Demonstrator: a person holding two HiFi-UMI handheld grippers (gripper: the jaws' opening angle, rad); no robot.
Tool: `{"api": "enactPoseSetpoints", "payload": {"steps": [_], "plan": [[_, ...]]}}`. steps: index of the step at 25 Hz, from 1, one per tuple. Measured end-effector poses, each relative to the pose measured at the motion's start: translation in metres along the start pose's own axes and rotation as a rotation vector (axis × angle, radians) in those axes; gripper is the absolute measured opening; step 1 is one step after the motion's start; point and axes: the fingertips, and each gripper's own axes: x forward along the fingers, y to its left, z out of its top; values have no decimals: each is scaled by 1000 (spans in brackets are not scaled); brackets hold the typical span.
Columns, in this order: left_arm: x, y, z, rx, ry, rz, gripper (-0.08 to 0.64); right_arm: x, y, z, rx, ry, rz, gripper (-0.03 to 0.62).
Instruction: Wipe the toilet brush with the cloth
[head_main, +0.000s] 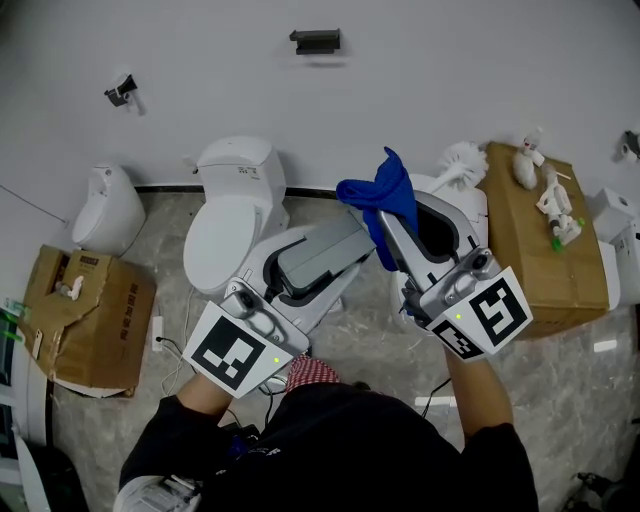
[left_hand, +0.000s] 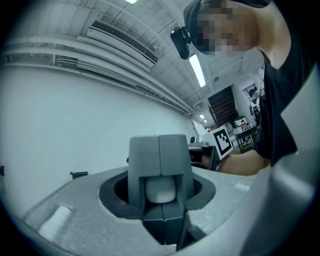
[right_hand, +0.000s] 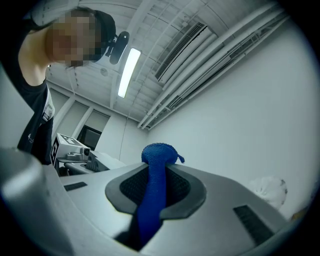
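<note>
While the left claw is clamped on the wide grey handle of the white-bristled toilet brush, the right claw pinches a blue woven cloth; the cloth bunches up past that claw's tips, just beside the handle. Beyond the right claw sits the bristle head, by a brown cardboard box.

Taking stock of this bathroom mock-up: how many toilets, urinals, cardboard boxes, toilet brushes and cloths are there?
toilet: 1
urinal: 1
cardboard boxes: 2
toilet brush: 1
blue cloth: 1
total: 6
</note>
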Motion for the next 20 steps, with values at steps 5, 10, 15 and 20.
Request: {"api": "enactPoseSetpoints", "payload": {"steps": [5,10,15,20], "plan": [[-4,0,-4,4,14,14,175,0,-1,-4,-1,3,9,67],[-7,-2,-7,21,29,17,175,-1,-2,-8,-2,14,11,67],[-28,4,-12,-15,42,15,175,8,13,-19,15,34,21,67],[-42,10,-17,-8,53,6,175,16,26,-25,15,43,26,67]]}}
